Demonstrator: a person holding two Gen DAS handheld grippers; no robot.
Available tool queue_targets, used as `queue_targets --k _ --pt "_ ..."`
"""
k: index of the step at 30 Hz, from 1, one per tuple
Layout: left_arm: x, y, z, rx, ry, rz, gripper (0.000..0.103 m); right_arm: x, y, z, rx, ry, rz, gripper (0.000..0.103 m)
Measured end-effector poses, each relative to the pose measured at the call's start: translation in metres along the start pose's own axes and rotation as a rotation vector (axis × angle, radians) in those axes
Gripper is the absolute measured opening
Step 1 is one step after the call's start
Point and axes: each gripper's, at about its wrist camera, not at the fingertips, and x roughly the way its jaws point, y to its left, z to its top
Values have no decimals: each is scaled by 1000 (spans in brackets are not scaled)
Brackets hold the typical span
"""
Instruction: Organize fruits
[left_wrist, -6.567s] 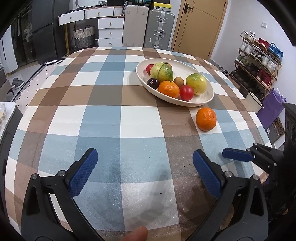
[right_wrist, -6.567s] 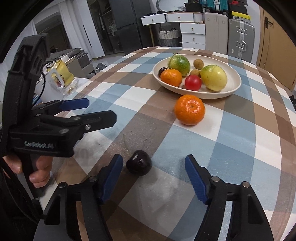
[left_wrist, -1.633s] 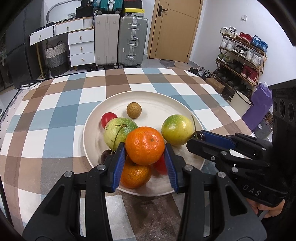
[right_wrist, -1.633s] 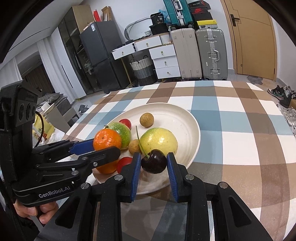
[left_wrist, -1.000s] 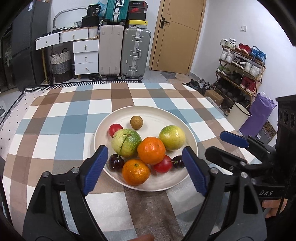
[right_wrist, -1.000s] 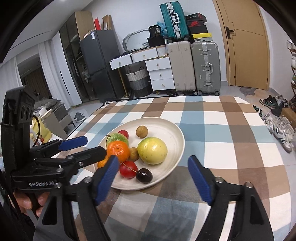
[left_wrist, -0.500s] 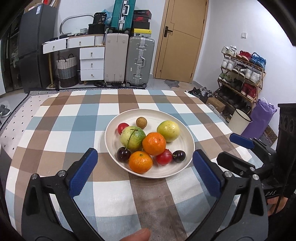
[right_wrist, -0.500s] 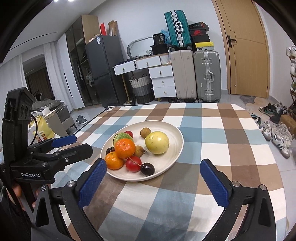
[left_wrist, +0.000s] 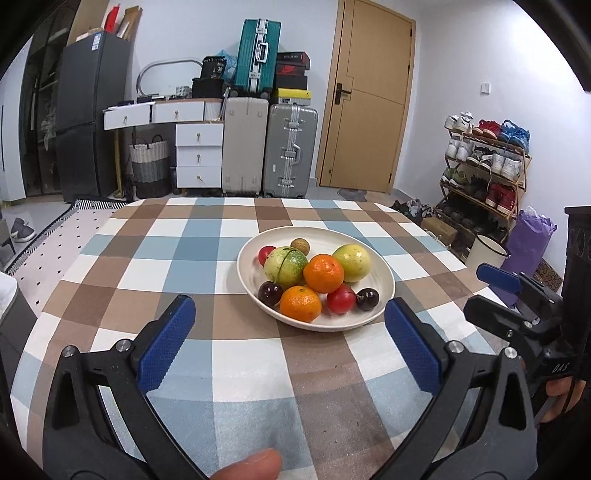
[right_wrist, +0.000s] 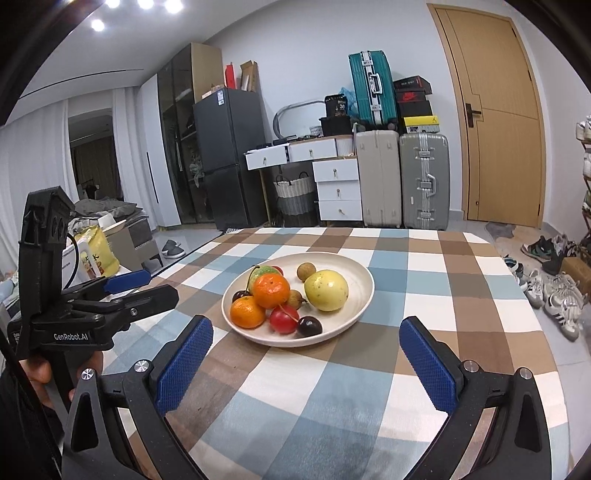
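Change: both hand-held grippers have backed away from the plate since the earlier frames, leaving orange and cherry inside.
Left hand-held gripper: released, jaws spread wide, holding nothing, above the tabletop.
Right hand-held gripper: released, jaws wide, holding nothing.
Fruits: oranges, cherries and the others heaped on the plate, mid-tabletop.

One cream plate sits at twelve o'clock on the checked tablecloth. It holds two oranges, two dark cherries, two red cherry tomatoes, two yellow-green passion fruits and one brown longan.
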Motion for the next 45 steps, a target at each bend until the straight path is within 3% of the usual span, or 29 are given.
queue_targets --k 11,45 --pt "-8 1 -15 19 -41 19 102 -11 8 -3 -35 -47 -2 103" --pt "-9 2 -14 1 -19 18 102 -10 12 -4 -50 -38 -9 103"
